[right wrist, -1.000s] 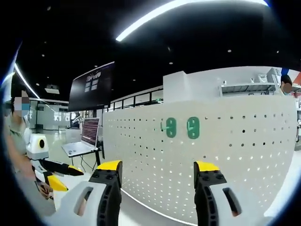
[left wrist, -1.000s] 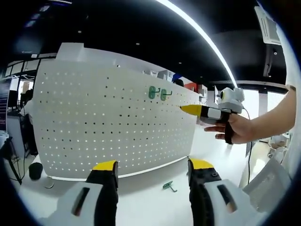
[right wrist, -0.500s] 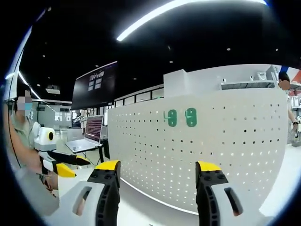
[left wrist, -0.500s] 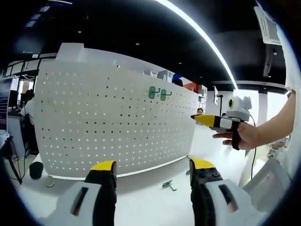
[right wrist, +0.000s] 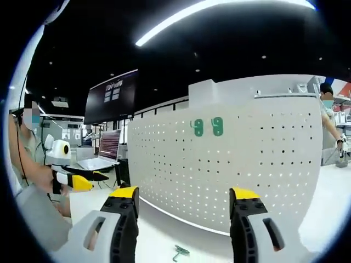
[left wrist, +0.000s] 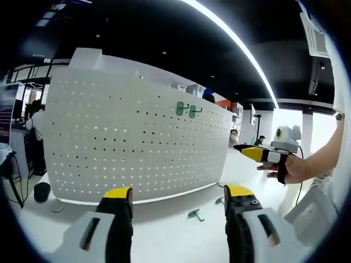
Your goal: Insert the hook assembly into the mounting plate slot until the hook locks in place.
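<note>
On the table a green hook (left wrist: 193,213) lies loose; right gripper view adds a laptop (right wrist: 102,162); both grippers' jaws wide.

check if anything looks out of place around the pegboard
One green hook lies loose on the white table in front of the pegboard, while two green hooks are already mounted side by side near its top. Both grippers are open, holding nothing. Nothing looks damaged or spilled.
</note>
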Action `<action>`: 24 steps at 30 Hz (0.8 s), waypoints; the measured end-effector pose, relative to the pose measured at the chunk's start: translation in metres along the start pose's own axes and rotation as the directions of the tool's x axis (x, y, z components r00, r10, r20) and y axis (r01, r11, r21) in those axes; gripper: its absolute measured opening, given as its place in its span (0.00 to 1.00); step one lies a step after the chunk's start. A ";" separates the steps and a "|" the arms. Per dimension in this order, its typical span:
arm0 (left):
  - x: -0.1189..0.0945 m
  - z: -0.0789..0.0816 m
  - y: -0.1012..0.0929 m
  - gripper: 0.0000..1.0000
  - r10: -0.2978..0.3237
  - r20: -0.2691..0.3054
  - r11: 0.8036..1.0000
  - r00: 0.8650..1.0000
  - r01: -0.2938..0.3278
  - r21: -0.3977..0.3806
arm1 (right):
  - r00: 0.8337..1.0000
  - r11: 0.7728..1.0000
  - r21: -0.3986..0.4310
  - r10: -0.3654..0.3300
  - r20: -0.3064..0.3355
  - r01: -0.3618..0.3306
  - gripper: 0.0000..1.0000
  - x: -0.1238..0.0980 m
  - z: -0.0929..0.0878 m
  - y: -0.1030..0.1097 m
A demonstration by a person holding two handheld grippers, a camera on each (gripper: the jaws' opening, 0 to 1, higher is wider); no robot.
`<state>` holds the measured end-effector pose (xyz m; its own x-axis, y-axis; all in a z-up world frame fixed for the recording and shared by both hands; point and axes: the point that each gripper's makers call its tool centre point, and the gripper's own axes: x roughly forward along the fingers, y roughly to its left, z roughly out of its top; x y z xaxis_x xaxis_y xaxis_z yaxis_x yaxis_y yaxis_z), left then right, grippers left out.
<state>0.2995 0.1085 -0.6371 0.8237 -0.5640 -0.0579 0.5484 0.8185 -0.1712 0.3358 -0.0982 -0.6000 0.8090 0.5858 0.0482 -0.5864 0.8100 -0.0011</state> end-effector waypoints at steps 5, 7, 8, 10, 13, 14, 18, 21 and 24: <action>-0.003 0.004 0.002 0.71 0.007 0.013 1.000 1.000 -0.007 -0.001 | 1.000 1.000 0.017 -0.019 -0.001 0.019 0.66 -0.013 -0.005 0.000; -0.004 0.005 0.002 0.71 0.009 0.014 1.000 1.000 -0.009 0.000 | 1.000 1.000 0.012 -0.023 -0.008 0.023 0.66 -0.016 -0.007 0.001; -0.004 0.004 0.003 0.71 0.009 0.012 1.000 1.000 -0.009 0.001 | 1.000 1.000 0.011 -0.023 -0.007 0.023 0.66 -0.018 -0.007 0.002; -0.004 0.004 0.003 0.71 0.008 0.012 1.000 1.000 -0.008 -0.001 | 1.000 1.000 0.014 -0.024 -0.002 0.024 0.66 -0.021 -0.007 0.003; -0.004 0.003 0.002 0.71 0.006 0.007 1.000 1.000 -0.006 0.003 | 1.000 0.999 0.026 -0.025 0.002 0.025 0.66 -0.024 -0.008 0.004; -0.003 0.003 0.002 0.71 0.004 0.006 1.000 1.000 -0.004 0.002 | 1.000 0.999 0.026 -0.026 0.002 0.026 0.66 -0.024 -0.009 0.004; -0.004 0.003 0.000 0.71 0.003 0.005 1.000 1.000 -0.003 0.004 | 1.000 0.999 0.028 -0.023 0.003 0.023 0.66 -0.025 -0.011 0.007; -0.005 0.003 0.001 0.70 0.007 0.006 1.000 1.000 -0.007 0.003 | 1.000 0.999 0.032 -0.023 0.000 0.023 0.66 -0.026 -0.013 0.011; -0.004 0.003 0.000 0.70 0.000 0.003 1.000 1.000 0.000 0.003 | 1.000 0.999 0.039 -0.023 -0.004 0.023 0.66 -0.028 -0.017 0.011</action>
<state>0.2963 0.1114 -0.6342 0.8244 -0.5633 -0.0548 0.5485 0.8190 -0.1684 0.3071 -0.1052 -0.6181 0.8222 0.5675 0.0440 -0.5690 0.8214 0.0390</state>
